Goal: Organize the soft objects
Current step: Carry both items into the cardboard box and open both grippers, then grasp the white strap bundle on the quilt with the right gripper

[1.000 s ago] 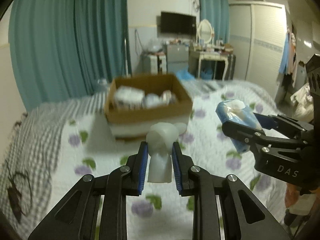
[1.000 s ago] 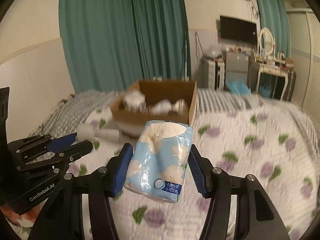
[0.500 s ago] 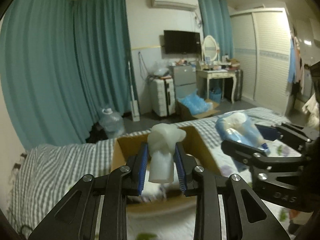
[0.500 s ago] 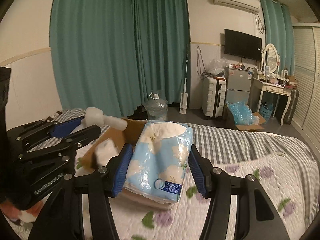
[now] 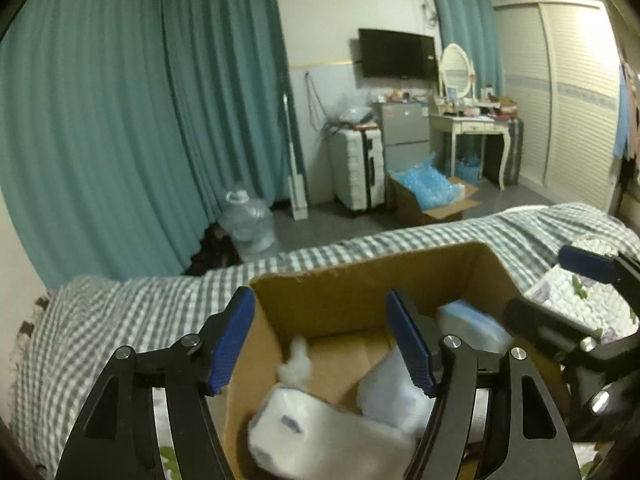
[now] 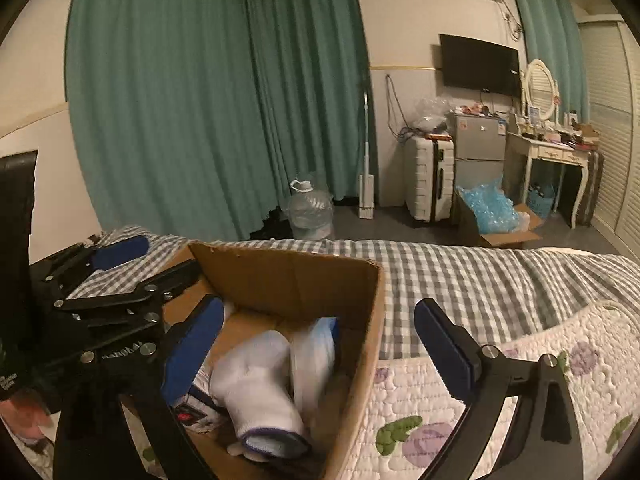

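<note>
A brown cardboard box [image 5: 360,280] stands on the bed and also shows in the right wrist view [image 6: 296,276]. Inside lie a white rolled soft item [image 6: 256,396], a blue tissue pack [image 6: 320,348] and other white soft packs [image 5: 320,436]. My left gripper [image 5: 328,344] is open and empty, just above the box's near-left part. My right gripper [image 6: 320,352] is open and empty above the box's right side. Each gripper shows in the other's view, the right one at the right edge [image 5: 576,320] and the left one at the left edge [image 6: 120,280].
The bed has a grey checked sheet [image 6: 460,276] and a white floral quilt [image 6: 520,380]. Beyond the bed are teal curtains [image 5: 140,120], a water jug [image 5: 248,220], a white suitcase [image 5: 360,168], a floor box with blue bags [image 5: 432,192] and a dressing table [image 5: 472,128].
Both grippers moved forward over the box and opened. The white soft item left the left gripper and the blue tissue pack left the right gripper; both now lie in the box.
</note>
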The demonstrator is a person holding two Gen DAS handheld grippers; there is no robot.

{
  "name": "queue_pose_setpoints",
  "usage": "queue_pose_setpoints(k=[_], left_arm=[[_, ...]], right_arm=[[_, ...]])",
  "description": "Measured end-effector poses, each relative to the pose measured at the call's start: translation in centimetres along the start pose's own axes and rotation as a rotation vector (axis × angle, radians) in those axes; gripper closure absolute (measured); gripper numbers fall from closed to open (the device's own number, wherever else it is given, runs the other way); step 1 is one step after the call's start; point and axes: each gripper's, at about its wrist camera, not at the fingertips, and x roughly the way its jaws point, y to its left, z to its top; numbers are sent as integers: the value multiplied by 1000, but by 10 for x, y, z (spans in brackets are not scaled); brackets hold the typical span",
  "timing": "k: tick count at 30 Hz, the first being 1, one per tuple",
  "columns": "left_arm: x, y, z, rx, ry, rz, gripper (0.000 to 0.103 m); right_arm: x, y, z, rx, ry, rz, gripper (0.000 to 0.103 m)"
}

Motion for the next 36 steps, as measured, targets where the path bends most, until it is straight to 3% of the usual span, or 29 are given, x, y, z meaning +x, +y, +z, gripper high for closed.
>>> queue_pose_setpoints(k=[6, 11, 13, 16, 21, 28, 36], left_arm=[[-52, 7, 9, 2, -44, 16, 34], [-129, 15, 30, 51, -130, 59, 33], [-165, 24, 37, 57, -167, 47, 12], [-217, 37, 35, 45, -240, 53, 11], [-269, 57, 17, -20, -256, 23, 10], [-277, 68, -31, -15, -219, 40, 10], [-224, 85, -77, -80, -75, 32, 10]], right_arm=[[-46, 7, 15, -23, -38, -28, 4], [-121, 38, 36, -80, -79, -66, 3], [-152, 52, 42, -105, -106, -83, 2], [-196, 74, 46, -129, -135, -99, 1], [-248, 99, 36, -144, -134, -95, 1], [-256, 128, -11, -144, -85, -74, 1], [-195, 148, -69, -130, 25, -17, 1]])
